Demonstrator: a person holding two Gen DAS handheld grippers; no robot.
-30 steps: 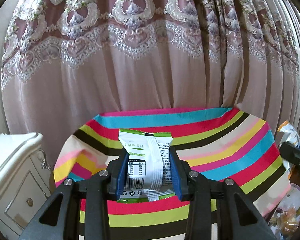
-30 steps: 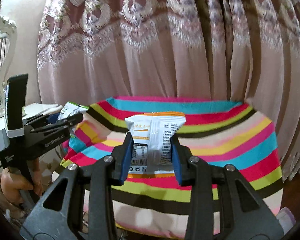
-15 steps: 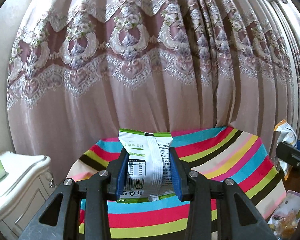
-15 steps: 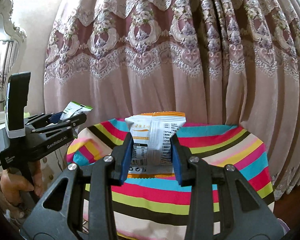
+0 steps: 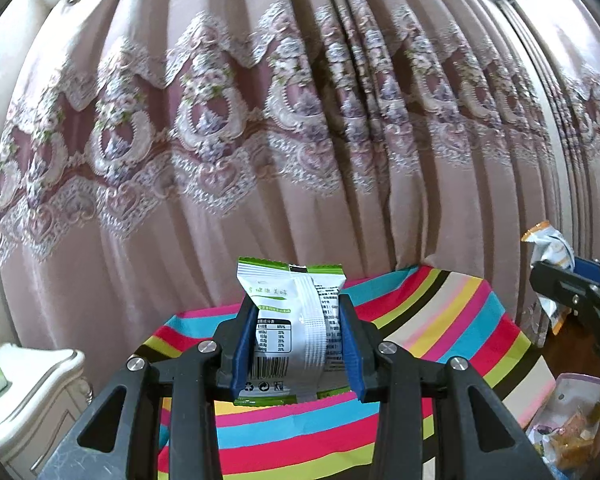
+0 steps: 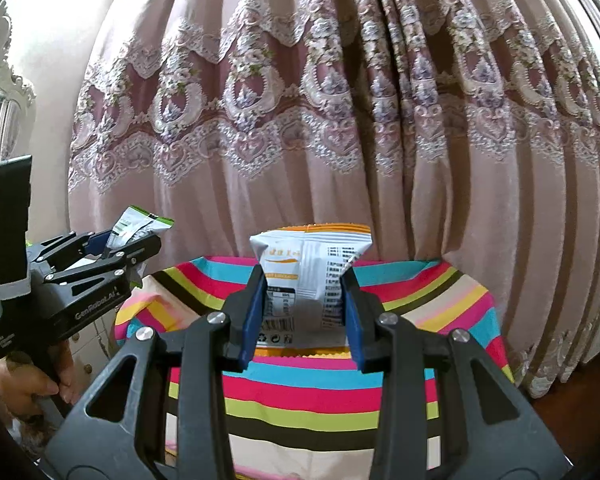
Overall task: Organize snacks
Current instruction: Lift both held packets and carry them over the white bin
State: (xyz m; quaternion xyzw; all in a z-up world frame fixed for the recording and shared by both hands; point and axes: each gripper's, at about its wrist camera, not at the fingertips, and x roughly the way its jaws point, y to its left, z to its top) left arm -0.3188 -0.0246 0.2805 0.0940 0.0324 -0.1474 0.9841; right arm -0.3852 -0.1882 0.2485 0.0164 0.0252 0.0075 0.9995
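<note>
1. Above the striped cloth (image 5: 440, 320), both grippers point level toward the curtain (image 5: 300, 140), each carrying one snack.
2. Left gripper (image 5: 298, 344): jaws clamped on the green pack (image 5: 288, 312). The blue pads press its two sides, and the pack stands upright with its printed back toward the camera. It is off the cloth and touches nothing else.
3. Right gripper (image 6: 304, 308): jaws clamped on the orange pack (image 6: 308, 276), also upright between the pads and clear of the cloth.
4. Cross-check: in the right wrist view the left gripper shows at the left edge with the green pack in its tip and a hand (image 6: 24, 384) on its handle. In the left wrist view the right gripper shows at the right edge with the orange pack.
5. Done, as far as can be judged: two packs have been picked up and are in transit.
6. Not done: neither pack is set down. No tray, box or bin is visible, so the destination cannot be told.
7. Outstanding stock: a clear bag (image 5: 572, 424) with more snacks lies beyond the cloth's right edge, low in the left wrist view. Its contents appear unsorted.
8. Other items: a white cabinet (image 5: 24, 396) stands beside the cloth's left edge.
9. Assessment: early to middle of the task. Placing both packs remains, and probably further picks.
</note>
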